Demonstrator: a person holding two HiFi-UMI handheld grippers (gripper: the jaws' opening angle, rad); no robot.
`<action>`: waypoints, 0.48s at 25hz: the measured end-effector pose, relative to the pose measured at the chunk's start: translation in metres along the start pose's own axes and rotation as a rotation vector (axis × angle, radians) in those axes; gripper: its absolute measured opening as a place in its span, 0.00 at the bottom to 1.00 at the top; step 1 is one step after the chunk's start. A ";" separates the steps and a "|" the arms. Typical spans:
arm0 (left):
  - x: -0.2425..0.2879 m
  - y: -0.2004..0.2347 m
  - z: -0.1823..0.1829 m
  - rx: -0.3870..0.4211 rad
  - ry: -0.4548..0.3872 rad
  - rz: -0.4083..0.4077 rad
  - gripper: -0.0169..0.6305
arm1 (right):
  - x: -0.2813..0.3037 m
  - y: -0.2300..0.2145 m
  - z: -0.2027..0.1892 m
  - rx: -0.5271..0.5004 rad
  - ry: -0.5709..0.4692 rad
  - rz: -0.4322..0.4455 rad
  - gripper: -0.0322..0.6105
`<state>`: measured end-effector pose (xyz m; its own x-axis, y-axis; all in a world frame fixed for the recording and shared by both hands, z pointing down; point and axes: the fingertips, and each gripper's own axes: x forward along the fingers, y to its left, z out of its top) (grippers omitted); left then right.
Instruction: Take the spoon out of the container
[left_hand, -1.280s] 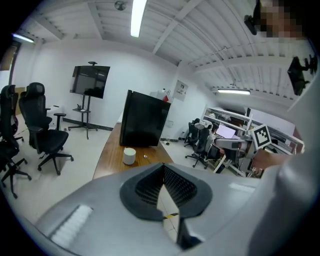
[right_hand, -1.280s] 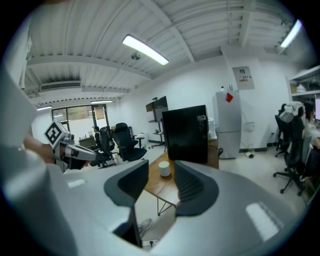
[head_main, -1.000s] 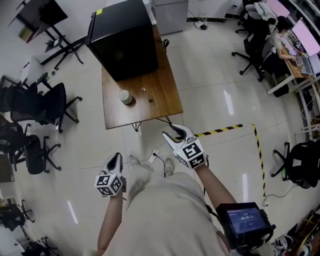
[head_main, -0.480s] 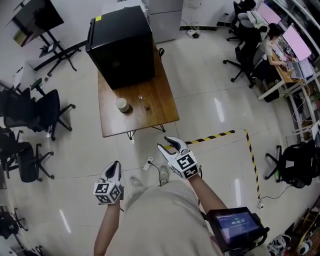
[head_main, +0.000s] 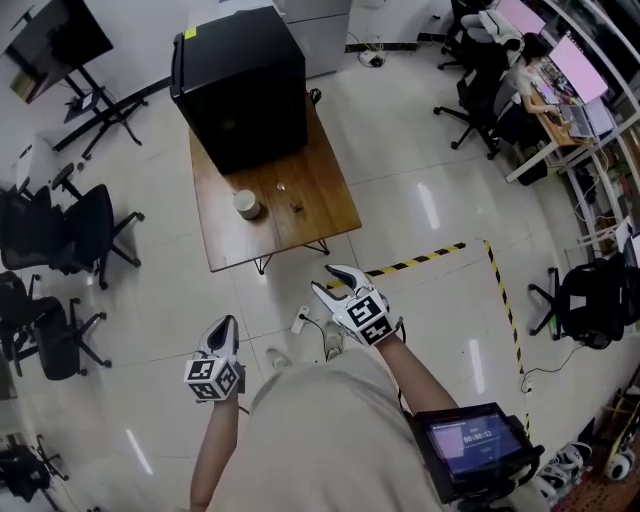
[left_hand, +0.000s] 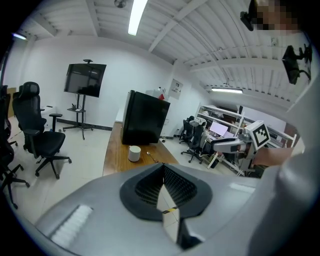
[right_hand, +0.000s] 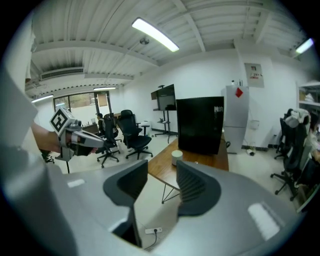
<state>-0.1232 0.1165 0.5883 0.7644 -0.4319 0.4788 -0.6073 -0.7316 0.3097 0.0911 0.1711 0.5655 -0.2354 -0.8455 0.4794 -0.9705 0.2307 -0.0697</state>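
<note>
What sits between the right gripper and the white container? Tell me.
Head view: only shiny floor and the table's bare near edge between right gripper, jaws opening and empty, and container.

black box (head_main: 240, 85) crowding table (head_main: 322, 200) rear, front open

Spoon (head_main: 290, 199): only a thin glint at upper centre of the head view, on the wooden table (head_main: 325, 215) just right of the white container (head_main: 247, 204). It is too small to tell bowl from handle. The container's inside can't be made out.

Table's far end is hidden under the black cabinet (head_main: 240, 85).

Lit screen (head_main: 468, 443), lower right: print too blurred to read, mount cut off by the bottom edge.

Person's trunk (head_main: 330, 430) hides the legs and runs off the bottom edge.

Office chairs (head_main: 45, 335), left edge: partly cut off.

Left gripper view: the spoon is a faint streak beside the container, with no detail.
</note>
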 end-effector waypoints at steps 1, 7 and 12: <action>-0.001 0.005 0.002 0.001 -0.002 -0.005 0.01 | 0.004 0.004 0.003 -0.014 0.008 -0.004 0.32; 0.005 0.009 0.001 0.008 0.007 -0.039 0.01 | 0.010 0.000 0.012 -0.043 0.017 -0.050 0.32; 0.010 0.005 0.003 0.018 0.016 -0.060 0.01 | 0.008 -0.007 0.011 -0.026 0.019 -0.070 0.30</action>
<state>-0.1180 0.1074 0.5924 0.7953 -0.3787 0.4733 -0.5567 -0.7652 0.3233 0.0957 0.1570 0.5604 -0.1652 -0.8508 0.4989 -0.9829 0.1836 -0.0125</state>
